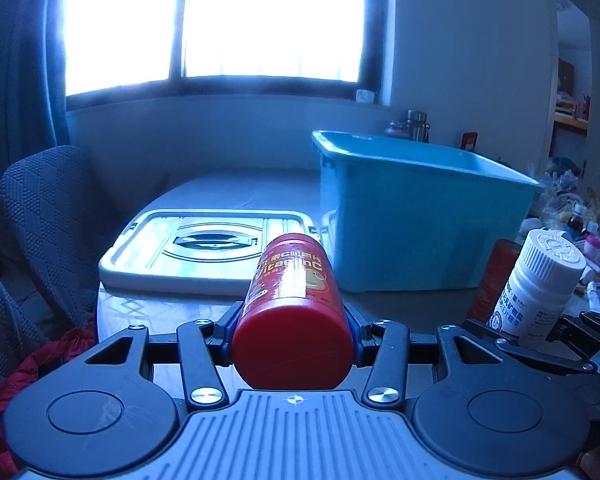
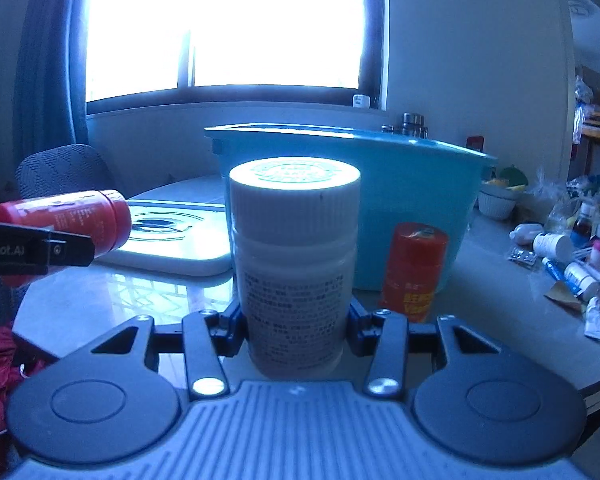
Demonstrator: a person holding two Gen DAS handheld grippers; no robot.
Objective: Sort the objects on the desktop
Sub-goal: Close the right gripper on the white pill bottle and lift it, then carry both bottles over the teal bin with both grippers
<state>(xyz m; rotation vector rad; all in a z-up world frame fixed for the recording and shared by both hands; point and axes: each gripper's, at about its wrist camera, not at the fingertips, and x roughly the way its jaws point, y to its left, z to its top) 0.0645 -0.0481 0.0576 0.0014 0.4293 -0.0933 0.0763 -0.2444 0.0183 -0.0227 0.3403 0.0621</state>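
My left gripper (image 1: pixel 294 332) is shut on a red Vitamin C bottle (image 1: pixel 294 304), which lies along the fingers with its flat end toward the camera. It also shows in the right wrist view (image 2: pixel 64 220), held above the table at the left. My right gripper (image 2: pixel 296 328) is shut on a white pill bottle (image 2: pixel 294 264) with a ribbed white cap, held upright; it also shows in the left wrist view (image 1: pixel 536 280). A blue plastic bin (image 1: pixel 416 216) (image 2: pixel 400 196) stands open on the table behind both bottles.
The bin's pale lid (image 1: pixel 204 248) (image 2: pixel 180 236) lies flat to the left of the bin. A second red bottle (image 2: pixel 414 270) stands upright in front of the bin. Several small bottles, tubes and packets (image 2: pixel 568 256) lie at the right. A grey chair (image 1: pixel 48 220) stands left.
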